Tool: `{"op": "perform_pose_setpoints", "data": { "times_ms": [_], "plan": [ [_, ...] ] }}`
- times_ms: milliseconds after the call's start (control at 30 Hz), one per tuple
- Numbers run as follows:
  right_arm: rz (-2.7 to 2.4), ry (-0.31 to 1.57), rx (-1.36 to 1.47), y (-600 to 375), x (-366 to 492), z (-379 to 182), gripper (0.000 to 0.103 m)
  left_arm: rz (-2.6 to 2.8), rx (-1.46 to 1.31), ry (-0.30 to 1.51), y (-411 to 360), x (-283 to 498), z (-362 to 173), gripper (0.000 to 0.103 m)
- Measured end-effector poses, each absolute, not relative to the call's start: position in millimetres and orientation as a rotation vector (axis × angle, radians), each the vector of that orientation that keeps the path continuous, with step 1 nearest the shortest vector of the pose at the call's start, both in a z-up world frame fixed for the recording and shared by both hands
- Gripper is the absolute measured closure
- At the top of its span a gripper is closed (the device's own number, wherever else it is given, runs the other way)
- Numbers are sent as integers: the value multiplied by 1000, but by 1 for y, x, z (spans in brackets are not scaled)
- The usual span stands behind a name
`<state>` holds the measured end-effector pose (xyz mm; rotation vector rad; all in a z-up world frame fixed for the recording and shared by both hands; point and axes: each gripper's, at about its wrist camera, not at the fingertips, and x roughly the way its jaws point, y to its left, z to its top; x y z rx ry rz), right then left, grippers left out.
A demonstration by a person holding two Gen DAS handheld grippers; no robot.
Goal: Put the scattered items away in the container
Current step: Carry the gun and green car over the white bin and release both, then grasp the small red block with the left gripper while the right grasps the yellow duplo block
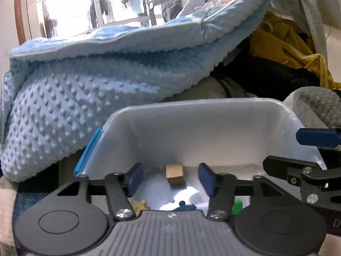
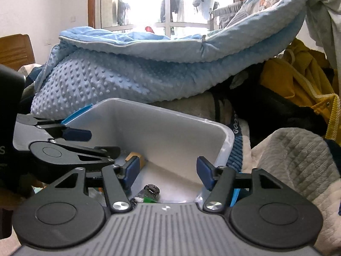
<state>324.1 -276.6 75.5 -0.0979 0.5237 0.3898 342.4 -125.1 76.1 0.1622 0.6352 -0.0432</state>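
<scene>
A white plastic container (image 1: 191,123) with a blue clip (image 1: 88,151) stands in front of both grippers; it also shows in the right wrist view (image 2: 162,132). My left gripper (image 1: 170,180) is open above its near rim, and a wooden block (image 1: 175,173) lies inside between the fingers, untouched. A yellowish toy (image 1: 139,205), a teal toy (image 1: 185,208) and a green piece (image 1: 237,207) lie on the container floor. My right gripper (image 2: 168,176) is open and empty over the container's right side. Below it lie a small dark toy car (image 2: 151,191) and the wooden block (image 2: 135,156).
A dotted light-blue blanket (image 1: 89,89) is piled behind and left of the container. Yellow clothing (image 2: 298,81), dark clothing (image 2: 266,108) and a grey quilted cloth (image 2: 294,155) crowd the right. A window (image 2: 162,2) is at the back. The right gripper shows at the right in the left wrist view (image 1: 307,155).
</scene>
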Motion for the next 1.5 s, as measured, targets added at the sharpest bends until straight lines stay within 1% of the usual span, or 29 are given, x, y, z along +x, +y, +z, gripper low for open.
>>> {"op": "perform_pose_setpoints", "data": {
  "times_ms": [200,367,433,467,533,833,933,1033,1100,1333,1500],
  "plan": [
    [412,492,-104,-276,302,86,29,-49,90,639,-114,312,86,38],
    [457,459,-143,-267,268,91,25,34,25,617,-91,259,86,28],
    [489,459,-151,-263,253,89,18,71,-27,623,-77,234,82,26],
    [506,459,-152,-260,247,88,17,99,-48,635,-71,222,79,24],
    [538,461,-153,-254,232,85,16,162,-86,672,-55,196,69,23],
    [637,556,-175,-219,192,46,16,237,-161,817,9,104,4,23],
    [658,580,-180,-211,181,37,16,298,-182,812,26,78,-13,23],
    [668,590,-195,-204,172,29,16,311,-275,761,50,53,-18,23],
    [672,588,-208,-200,167,25,16,349,-272,734,61,42,-19,23],
    [688,604,-235,-189,160,9,16,387,-298,772,95,44,-29,23],
    [695,584,-268,-180,171,1,17,378,-291,788,91,63,-36,26]
  ]
}}
